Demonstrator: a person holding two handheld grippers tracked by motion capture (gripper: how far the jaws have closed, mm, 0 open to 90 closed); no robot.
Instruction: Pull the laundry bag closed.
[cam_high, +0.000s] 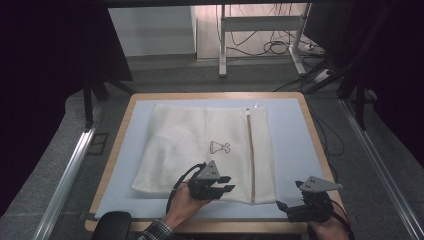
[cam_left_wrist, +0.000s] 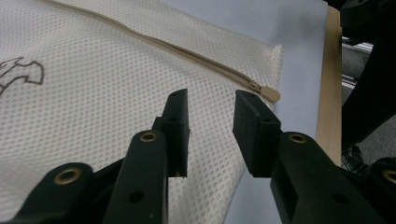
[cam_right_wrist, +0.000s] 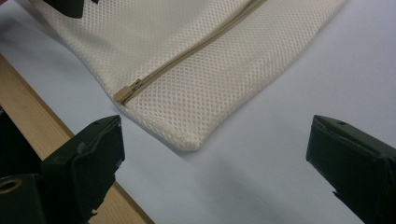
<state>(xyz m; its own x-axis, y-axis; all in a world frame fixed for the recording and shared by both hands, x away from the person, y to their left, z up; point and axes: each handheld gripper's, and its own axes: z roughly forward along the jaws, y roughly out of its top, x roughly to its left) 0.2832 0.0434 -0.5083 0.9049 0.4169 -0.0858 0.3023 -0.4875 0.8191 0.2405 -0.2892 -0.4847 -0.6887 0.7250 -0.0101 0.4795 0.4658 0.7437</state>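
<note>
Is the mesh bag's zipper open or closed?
Closed: the zipper runs shut to its pull at the mesh laundry bag corner.

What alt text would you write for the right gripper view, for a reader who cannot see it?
A cream mesh bag lies flat on a pale blue mat, its tan zipper pull near the corner closest to the camera. The right gripper is open, its two black jaws wide apart above the mat and touching nothing. A wooden table edge crosses the lower left.

Dim, grainy high view; darkness swallows both sides; brightest light falls on the far floor (cam_high: 260, 30); close jaws blur in both gripper views.
</note>
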